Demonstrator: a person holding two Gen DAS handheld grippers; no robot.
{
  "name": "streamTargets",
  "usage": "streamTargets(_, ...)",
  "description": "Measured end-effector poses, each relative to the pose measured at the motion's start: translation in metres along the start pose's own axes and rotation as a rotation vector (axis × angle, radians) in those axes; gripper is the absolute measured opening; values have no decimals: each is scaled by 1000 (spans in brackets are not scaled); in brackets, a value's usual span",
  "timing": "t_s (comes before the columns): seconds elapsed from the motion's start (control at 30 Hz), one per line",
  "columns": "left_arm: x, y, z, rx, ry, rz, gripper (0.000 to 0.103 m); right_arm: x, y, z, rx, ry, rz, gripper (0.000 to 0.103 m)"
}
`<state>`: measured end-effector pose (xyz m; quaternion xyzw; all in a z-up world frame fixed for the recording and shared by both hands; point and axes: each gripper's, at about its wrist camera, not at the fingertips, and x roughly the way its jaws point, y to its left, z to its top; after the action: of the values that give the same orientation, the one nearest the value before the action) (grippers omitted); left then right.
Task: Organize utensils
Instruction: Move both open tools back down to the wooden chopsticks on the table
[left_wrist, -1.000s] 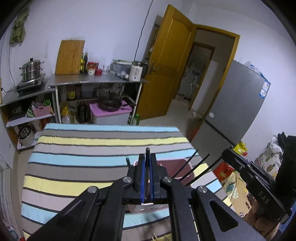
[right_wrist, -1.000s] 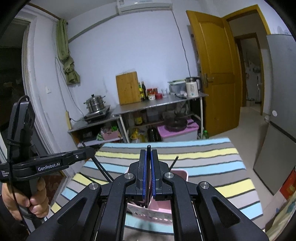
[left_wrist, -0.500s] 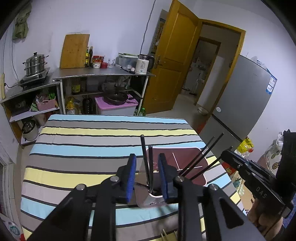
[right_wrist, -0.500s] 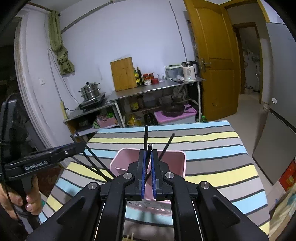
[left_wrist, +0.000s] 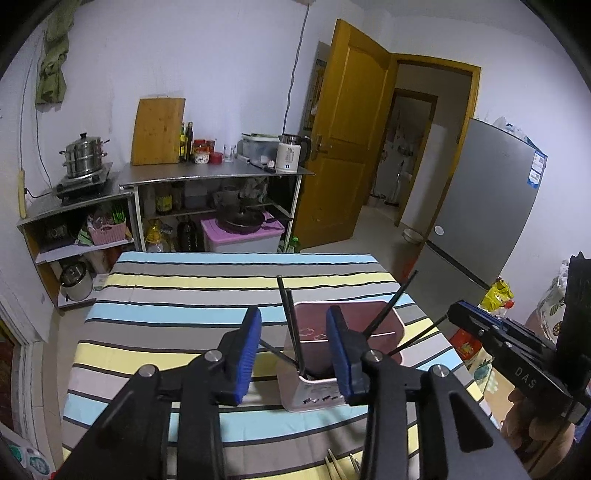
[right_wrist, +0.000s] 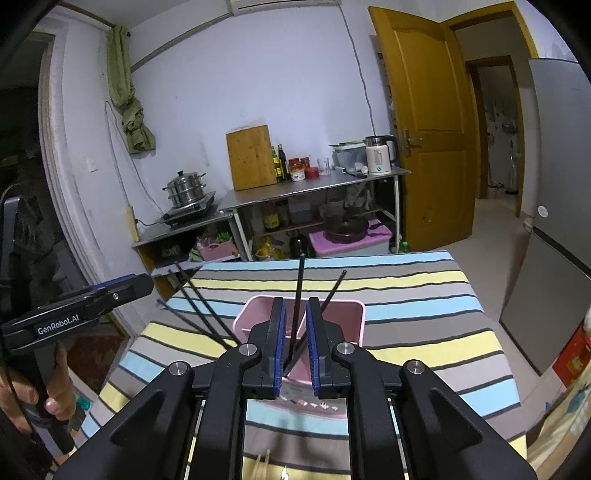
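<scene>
In the lower half of both views lies the table with its striped cloth (left_wrist: 177, 295), the largest thing here, and it serves as the work surface on which everything of the task stands. Near the lower centre of the left wrist view, on this cloth, stands the pink holder (left_wrist: 314, 400), a tall plastic box open at the top; I think it is placed close to the person so that both tools can reach over its rim. Inside it the black chopsticks (left_wrist: 293, 332) stand steeply and lean on the walls, some fanning to the right of the frame, because the box is deep and narrow and lets them rest only on their tips. The left gripper (left_wrist: 293, 350) is in the lower centre of its view with the jaws set moderately wide; they have just been opening, two chopsticks stand in the gap, and the pads do not press on them, so I judge that it has let them go into the holder. The right gripper (right_wrist: 295, 345) sits low in the centre of its own view with a narrow gap; its jaws have also just been opening, one chopstick rises between the blue pads (right_wrist: 279, 343) and appears free of them. At the bottom edge of the right wrist view some pale sticks (right_wrist: 260, 467) lie on the cloth, perhaps waiting for sorting.
</scene>
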<state>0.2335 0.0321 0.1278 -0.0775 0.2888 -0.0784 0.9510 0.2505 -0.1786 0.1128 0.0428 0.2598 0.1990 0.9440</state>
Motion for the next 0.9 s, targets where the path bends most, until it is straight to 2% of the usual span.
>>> streamTargets(0.5,-43,-9,-20,28,-48,24,42,-42,5,-15,-4,-32,22,11)
streamTargets(0.9,-59,-10,-61,29,-26,35,43,-68,7,-48,-11,-10,21,11)
